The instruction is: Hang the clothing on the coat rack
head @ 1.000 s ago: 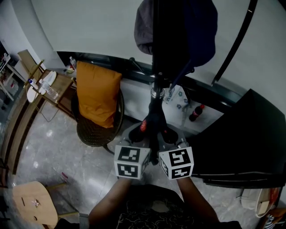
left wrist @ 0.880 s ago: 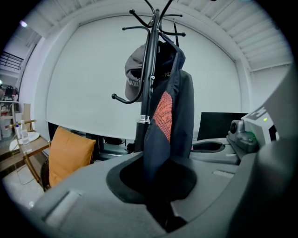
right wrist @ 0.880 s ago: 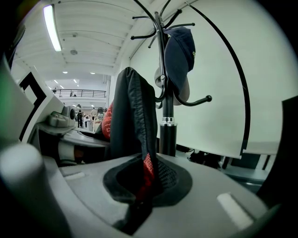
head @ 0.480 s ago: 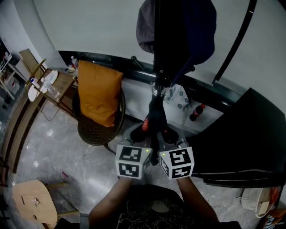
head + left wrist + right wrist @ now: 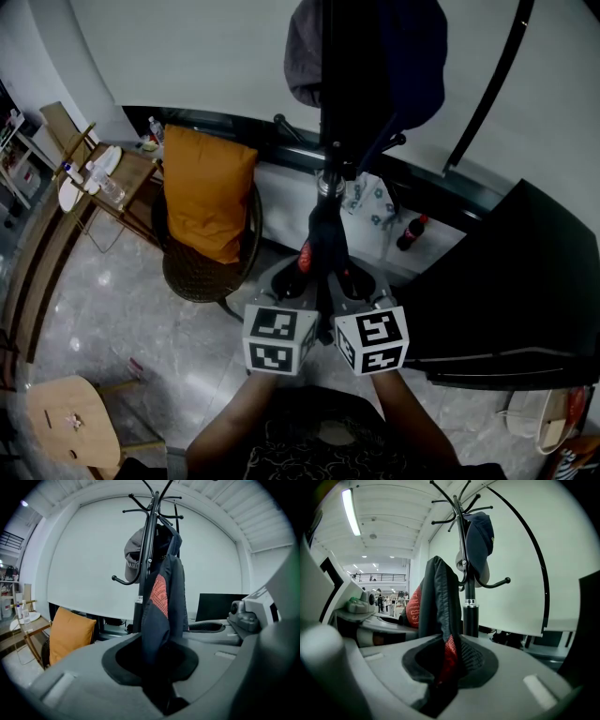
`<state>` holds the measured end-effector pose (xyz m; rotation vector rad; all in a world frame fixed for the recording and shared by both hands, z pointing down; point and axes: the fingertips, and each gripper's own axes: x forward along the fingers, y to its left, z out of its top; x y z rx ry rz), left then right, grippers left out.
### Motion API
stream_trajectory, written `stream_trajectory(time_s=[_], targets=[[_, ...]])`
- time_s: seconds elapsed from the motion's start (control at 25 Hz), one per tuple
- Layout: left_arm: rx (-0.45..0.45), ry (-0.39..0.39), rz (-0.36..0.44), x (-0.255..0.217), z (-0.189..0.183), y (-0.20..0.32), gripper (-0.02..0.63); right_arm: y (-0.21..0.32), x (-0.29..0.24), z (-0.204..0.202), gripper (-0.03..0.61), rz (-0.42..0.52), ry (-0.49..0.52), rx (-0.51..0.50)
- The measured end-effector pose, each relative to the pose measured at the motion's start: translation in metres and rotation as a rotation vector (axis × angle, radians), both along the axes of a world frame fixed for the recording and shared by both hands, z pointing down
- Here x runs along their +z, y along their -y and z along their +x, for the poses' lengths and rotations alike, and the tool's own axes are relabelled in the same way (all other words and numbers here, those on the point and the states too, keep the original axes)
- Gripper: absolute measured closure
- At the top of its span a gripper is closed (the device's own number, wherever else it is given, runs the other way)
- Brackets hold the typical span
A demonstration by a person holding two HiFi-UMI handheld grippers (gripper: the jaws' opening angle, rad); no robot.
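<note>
White wall (image 5: 187,56) and pale stone floor (image 5: 122,319) frame the coat rack (image 5: 325,183), whose upper hooks carry a grey cap (image 5: 300,56) and a blue cap (image 5: 422,56). Left of it, a round chair (image 5: 202,281) holds an orange cushion (image 5: 204,192) and nothing else that I can see. The dark garment (image 5: 322,246) with red lining hangs bunched close in front of the pole, not yet on a hook. The left gripper (image 5: 298,281) and right gripper (image 5: 352,281) sit side by side, each clamped on its fabric. To hang it well, I'd raise the collar above a free hook, settle it over — then release.
</note>
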<state>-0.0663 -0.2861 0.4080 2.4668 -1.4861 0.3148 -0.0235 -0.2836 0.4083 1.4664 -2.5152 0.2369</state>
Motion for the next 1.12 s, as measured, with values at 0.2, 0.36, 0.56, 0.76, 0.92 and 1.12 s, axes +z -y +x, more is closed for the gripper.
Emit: stream_trajectory(time_s=[0.2, 0.36, 0.56, 0.76, 0.92, 1.12], targets=[[-0.012, 0.014, 0.007, -0.001, -0.003, -0.006, 0.546, -0.005, -0.001, 0.000, 0.514, 0.001, 0.006, -0.002], [-0.016, 0.011, 0.012, -0.002, -0.002, -0.012, 0.535, -0.010, -0.003, 0.002, 0.512, 0.002, 0.014, 0.001], [-0.031, 0.014, 0.011, -0.005, -0.002, -0.018, 0.526, -0.015, -0.007, 0.005, 0.505, 0.010, 0.023, -0.001], [-0.046, 0.014, 0.027, -0.011, -0.001, -0.027, 0.523, -0.022, -0.010, 0.007, 0.500, 0.014, 0.031, -0.008], [-0.059, 0.009, 0.040, -0.014, 0.000, -0.032, 0.522, -0.026, -0.011, 0.008, 0.500, 0.016, 0.035, -0.016], [-0.072, 0.007, 0.052, -0.017, 0.001, -0.040, 0.522, -0.033, -0.013, 0.012, 0.500, 0.022, 0.044, -0.023]])
